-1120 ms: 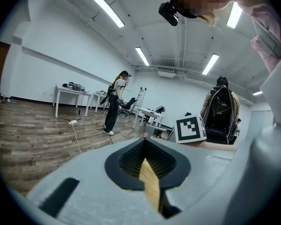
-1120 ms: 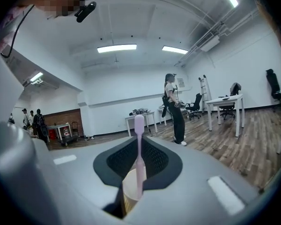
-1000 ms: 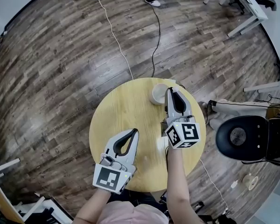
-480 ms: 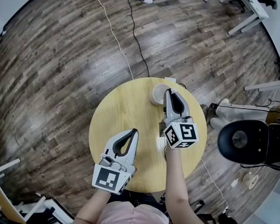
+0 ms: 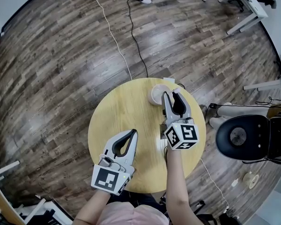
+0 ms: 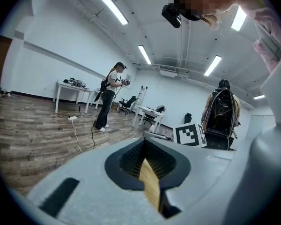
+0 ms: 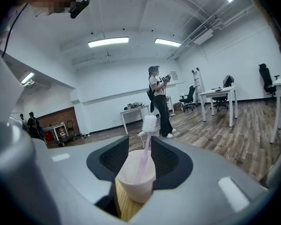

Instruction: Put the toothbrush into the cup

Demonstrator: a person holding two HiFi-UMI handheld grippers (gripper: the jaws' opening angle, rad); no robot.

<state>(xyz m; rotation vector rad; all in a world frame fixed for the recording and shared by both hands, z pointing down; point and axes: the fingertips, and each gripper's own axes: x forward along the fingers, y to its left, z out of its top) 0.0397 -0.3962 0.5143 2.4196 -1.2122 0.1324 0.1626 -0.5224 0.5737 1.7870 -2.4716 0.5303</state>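
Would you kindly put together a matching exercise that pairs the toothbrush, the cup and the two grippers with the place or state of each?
Things: 1 toothbrush; 2 cup; 3 left gripper; 4 right gripper.
States: A jaws shut, nothing between them; B on the round table's far side; C jaws apart at the cup; D head up inside the cup.
Pairs: 1-D, 2-B, 3-A, 4-C.
The right gripper's jaws have just been opening; the cup shows in their gap, ungripped.
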